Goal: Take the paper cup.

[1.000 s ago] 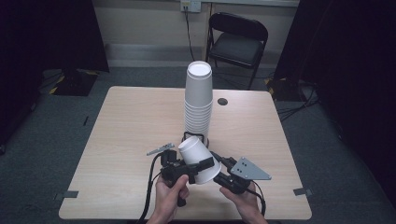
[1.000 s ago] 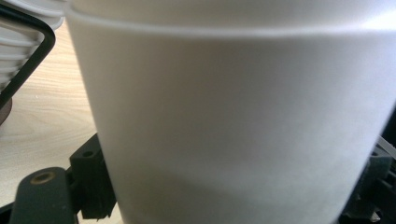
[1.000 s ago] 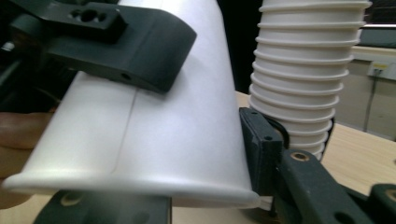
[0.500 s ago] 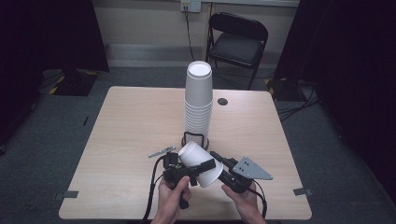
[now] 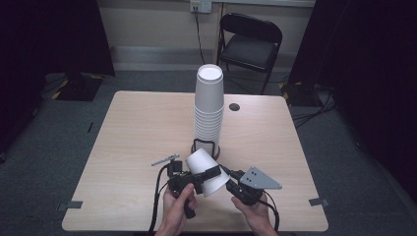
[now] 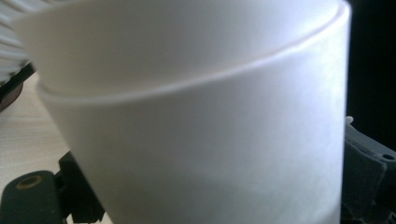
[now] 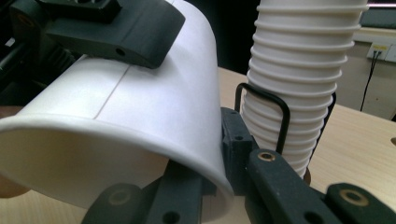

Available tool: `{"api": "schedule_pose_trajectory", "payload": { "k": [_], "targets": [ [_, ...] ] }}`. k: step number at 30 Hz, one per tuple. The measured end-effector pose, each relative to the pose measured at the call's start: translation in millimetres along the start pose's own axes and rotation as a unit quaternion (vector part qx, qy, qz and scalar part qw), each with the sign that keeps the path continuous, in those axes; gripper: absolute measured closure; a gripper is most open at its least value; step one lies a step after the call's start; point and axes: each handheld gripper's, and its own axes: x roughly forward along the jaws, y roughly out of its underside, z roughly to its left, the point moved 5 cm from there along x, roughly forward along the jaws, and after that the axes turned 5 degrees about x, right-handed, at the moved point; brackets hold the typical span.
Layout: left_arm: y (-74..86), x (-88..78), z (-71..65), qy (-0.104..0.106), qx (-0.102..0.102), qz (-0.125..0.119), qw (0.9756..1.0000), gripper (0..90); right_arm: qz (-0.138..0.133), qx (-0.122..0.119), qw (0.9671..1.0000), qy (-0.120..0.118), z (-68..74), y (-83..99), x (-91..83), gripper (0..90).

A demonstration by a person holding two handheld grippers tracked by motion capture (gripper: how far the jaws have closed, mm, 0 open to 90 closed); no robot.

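My left gripper [image 5: 204, 173] clamps the white cup [image 5: 206, 169] across its wall; it lies tilted above the table's [image 5: 123, 147] near edge, mouth toward my right gripper [image 5: 231, 184], whose jaws have just been closing on its rim, before the cup stack [image 5: 208, 110]

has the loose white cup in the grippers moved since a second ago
Yes. In the high view the loose cup has come slightly toward the table's near edge, away from the cup stack, which has stayed put.
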Motion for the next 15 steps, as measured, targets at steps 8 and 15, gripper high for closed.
{"api": "schedule_pose_trajectory", "payload": {
  "k": [8, 15],
  "targets": [
    [-2.5, -0.4, 3.1, 0.002, -0.003, 0.006, 1.0, 9.1, 0.01, 0.005, 0.9999, -0.005, -0.8, 1.9, 0.6, 86.8],
    [-9.8, -2.4, 3.5, 0.004, -0.001, 0.005, 1.0, 11.3, 0.009, 0.012, 0.9998, -0.012, -1.2, 1.1, -1.5, 86.8]
  ]
}}
